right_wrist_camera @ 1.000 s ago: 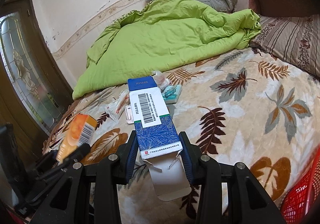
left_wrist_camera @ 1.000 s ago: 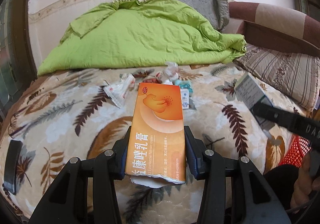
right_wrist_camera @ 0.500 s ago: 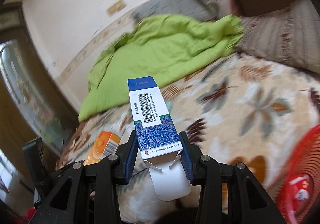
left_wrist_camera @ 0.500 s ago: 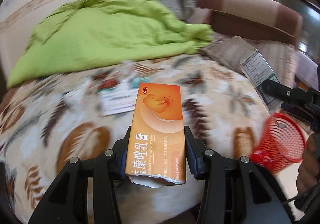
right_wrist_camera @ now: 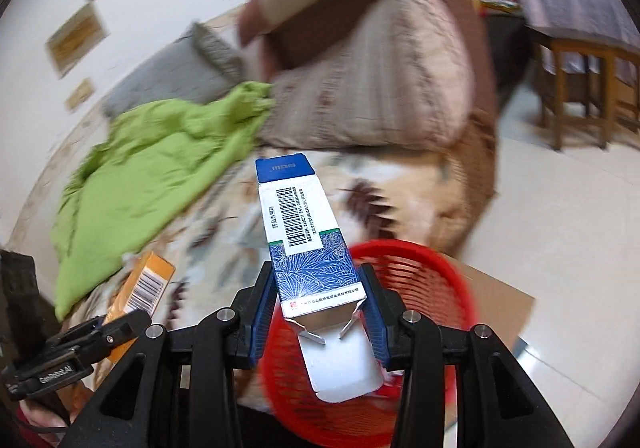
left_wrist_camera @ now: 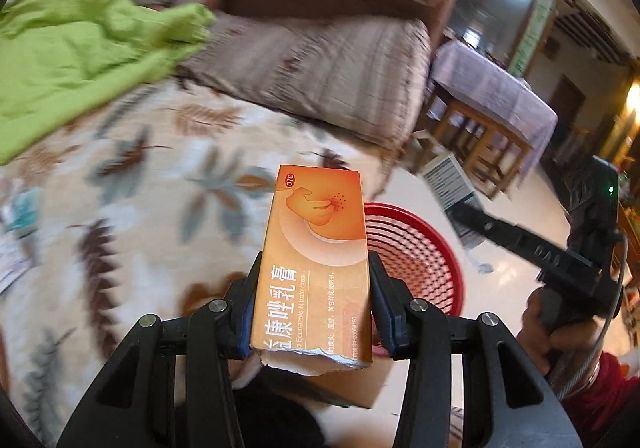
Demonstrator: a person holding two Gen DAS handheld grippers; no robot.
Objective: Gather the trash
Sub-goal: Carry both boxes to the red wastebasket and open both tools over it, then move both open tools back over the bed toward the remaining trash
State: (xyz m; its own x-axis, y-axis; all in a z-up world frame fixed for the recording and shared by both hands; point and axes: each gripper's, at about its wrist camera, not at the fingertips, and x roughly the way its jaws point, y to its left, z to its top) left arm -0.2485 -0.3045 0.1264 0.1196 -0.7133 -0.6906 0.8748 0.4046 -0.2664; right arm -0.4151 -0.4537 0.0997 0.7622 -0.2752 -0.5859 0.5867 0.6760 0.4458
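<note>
Beside the leaf-print bed (left_wrist_camera: 132,216), both grippers pinch cartons lengthwise: the right gripper (right_wrist_camera: 318,302) hangs its blue box (right_wrist_camera: 308,240) seemingly right over the red basket (right_wrist_camera: 436,288), the left gripper (left_wrist_camera: 312,304) holds its orange box (left_wrist_camera: 316,260) just short.

A green quilt (right_wrist_camera: 160,168) lies beside a striped pillow (right_wrist_camera: 372,88) on the leaf-patterned blanket (left_wrist_camera: 140,208).
</note>
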